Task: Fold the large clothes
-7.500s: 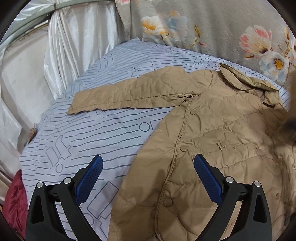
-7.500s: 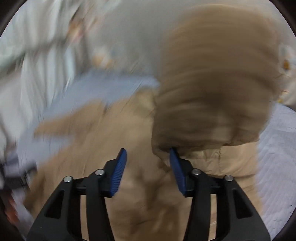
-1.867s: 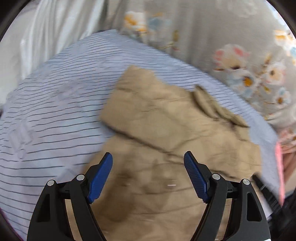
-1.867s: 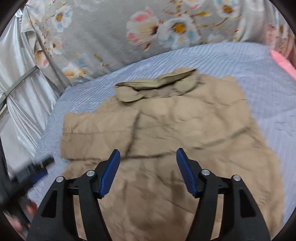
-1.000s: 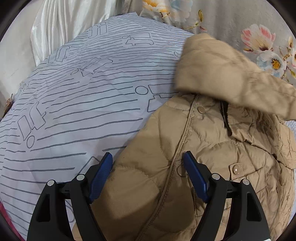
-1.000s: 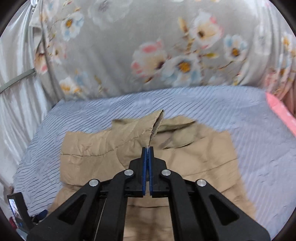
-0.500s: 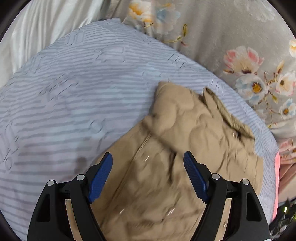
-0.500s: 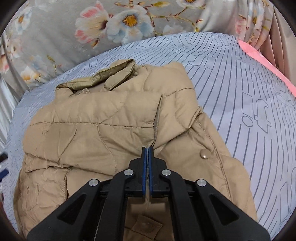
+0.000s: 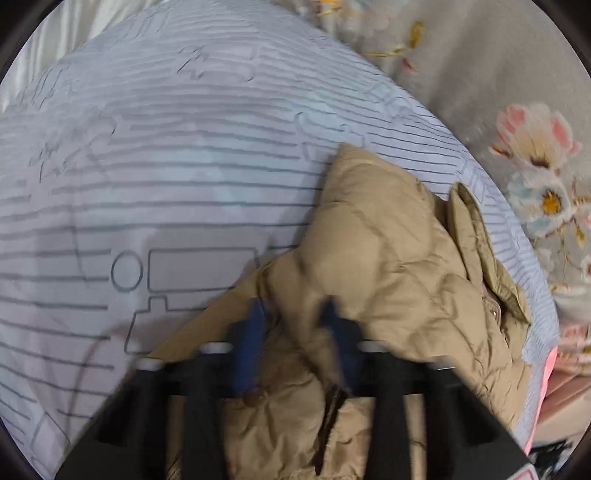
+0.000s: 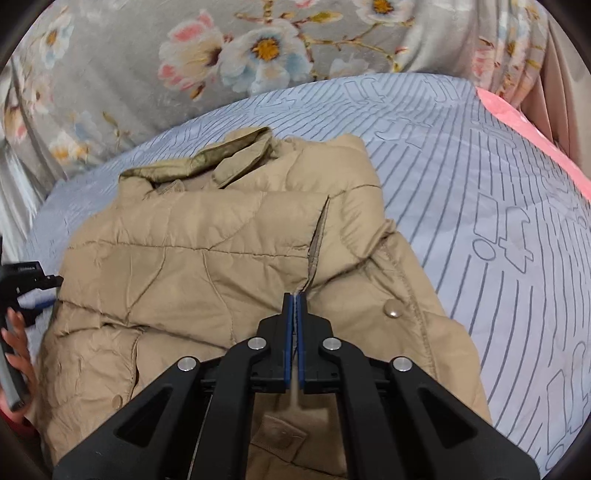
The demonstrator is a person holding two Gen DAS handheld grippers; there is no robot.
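A tan quilted jacket (image 10: 207,254) lies on the striped light-blue bedsheet (image 10: 498,221), collar at the far side, both sleeves folded across its body. My right gripper (image 10: 294,295) is shut on the cuff of the folded sleeve (image 10: 317,236) and holds it low over the jacket's front. In the left wrist view the jacket (image 9: 388,251) fills the lower right. My left gripper (image 9: 291,325) is blurred, its blue pads partly closed around a fold of the jacket's left side. The left gripper also shows at the left edge of the right wrist view (image 10: 26,284).
A grey floral curtain (image 10: 258,48) hangs behind the bed. A pink edge (image 10: 528,133) runs along the bed's right side. White satin drape (image 9: 74,22) shows at the far left. Bare sheet (image 9: 147,184) lies left of the jacket.
My left gripper has dropped onto the jacket's left side and its jaws have narrowed around the fabric. My right gripper stays shut on the sleeve cuff, nearly still.
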